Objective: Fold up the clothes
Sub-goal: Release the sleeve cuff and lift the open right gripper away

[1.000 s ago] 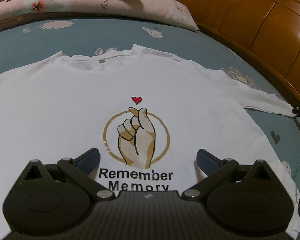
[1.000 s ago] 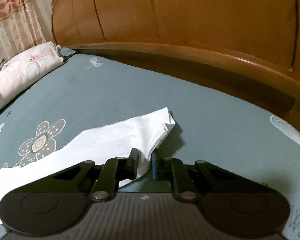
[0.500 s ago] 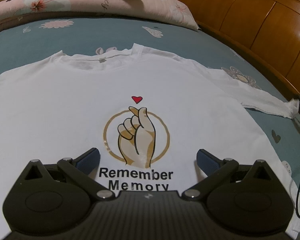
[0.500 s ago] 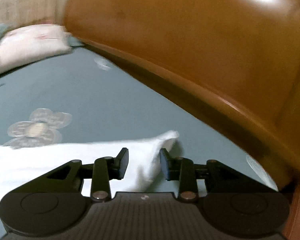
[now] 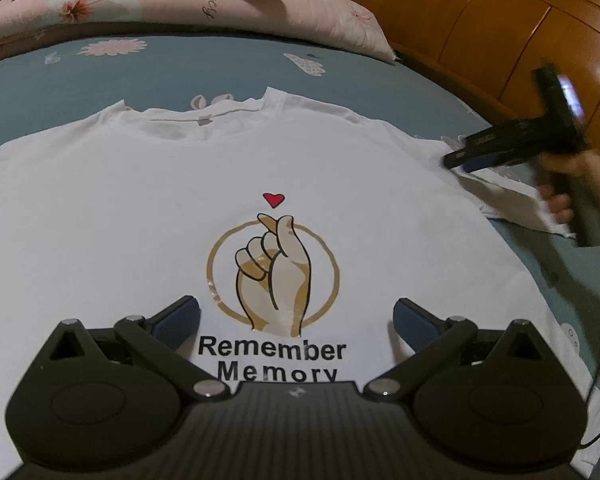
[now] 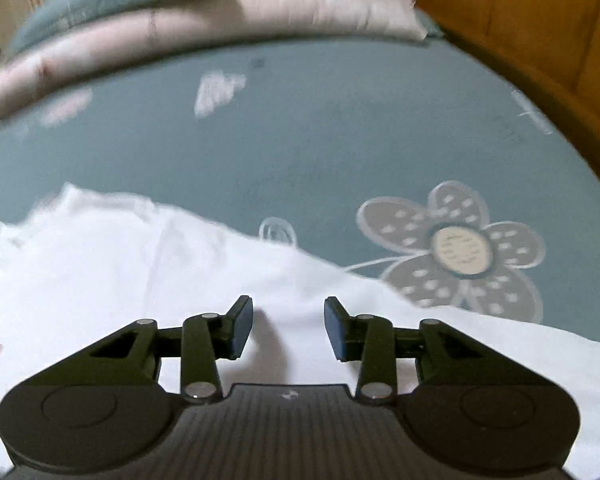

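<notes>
White T-shirt (image 5: 172, 216) flat on bed (image 5: 220, 68), print up, collar far side, long axis running away from left tool (image 5: 296, 320). Right sleeve (image 5: 512, 200) extends sideways; right tool (image 5: 460, 160) nearer it, just above shoulder seam. Left tool wide, empty. Right tool jaws just opening, partly apart, nothing between.
</notes>
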Motion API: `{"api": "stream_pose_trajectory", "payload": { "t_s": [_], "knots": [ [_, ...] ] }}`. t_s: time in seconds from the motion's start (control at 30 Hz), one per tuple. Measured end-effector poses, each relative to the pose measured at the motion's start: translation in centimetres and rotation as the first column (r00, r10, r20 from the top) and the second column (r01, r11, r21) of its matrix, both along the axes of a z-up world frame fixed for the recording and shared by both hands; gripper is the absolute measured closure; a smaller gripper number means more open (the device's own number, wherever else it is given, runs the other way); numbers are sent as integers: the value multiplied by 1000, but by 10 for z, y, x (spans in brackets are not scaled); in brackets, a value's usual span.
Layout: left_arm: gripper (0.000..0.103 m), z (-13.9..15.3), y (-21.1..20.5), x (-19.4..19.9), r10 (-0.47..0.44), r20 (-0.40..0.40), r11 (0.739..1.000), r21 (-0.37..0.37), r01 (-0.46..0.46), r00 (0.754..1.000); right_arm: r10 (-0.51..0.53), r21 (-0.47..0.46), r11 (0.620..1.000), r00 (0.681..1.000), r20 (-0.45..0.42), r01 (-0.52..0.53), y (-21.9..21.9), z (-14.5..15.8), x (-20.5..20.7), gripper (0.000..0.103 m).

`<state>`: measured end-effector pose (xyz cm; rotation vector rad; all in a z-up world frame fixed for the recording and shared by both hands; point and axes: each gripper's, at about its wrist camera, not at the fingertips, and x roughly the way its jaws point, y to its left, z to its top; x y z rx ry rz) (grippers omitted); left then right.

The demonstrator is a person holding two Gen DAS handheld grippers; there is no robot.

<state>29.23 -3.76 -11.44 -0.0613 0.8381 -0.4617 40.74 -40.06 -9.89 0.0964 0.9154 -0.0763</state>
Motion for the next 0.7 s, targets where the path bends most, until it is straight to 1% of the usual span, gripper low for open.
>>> {"api": "stream_pose_trajectory", "payload": {
  "t_s": [0.07,0.1,0.17,0.23,0.33,0.4,0.53,0.67,0.7],
  "knots": [
    [1,0,0,1,1,-2,1000,-7,-1,1000,-20,-9,1000,999,25,21,-3,-5,14,49],
    [1,0,0,1,1,-3,1000,-9,-1,1000,-30,-14,999,999,38,31,-4,-7,21,47],
    [1,0,1,2,1,-4,1000,-12,-1,1000,-50,-22,998,997,64,52,-7,-12,35,46],
    [1,0,1,2,0,-5,1000,-14,0,1000,-65,-5,998,995,80,66,-12,-11,40,46],
    [1,1,1,2,2,-9,1000,-12,-2,1000,-64,18,998,994,86,62,-11,3,30,46],
    [1,1,1,2,4,-12,1000,-11,-4,1000,-27,47,999,995,93,23,0,14,17,45],
    [1,2,1,2,7,-18,1000,-9,-7,1000,86,115,989,995,55,-91,27,23,6,43],
    [1,1,4,2,4,-19,1000,-18,-4,1000,108,42,993,994,15,-109,56,3,29,43],
    [1,1,4,3,5,-18,1000,-22,-5,1000,112,21,993,994,4,-112,63,-3,36,41]
  ]
}}
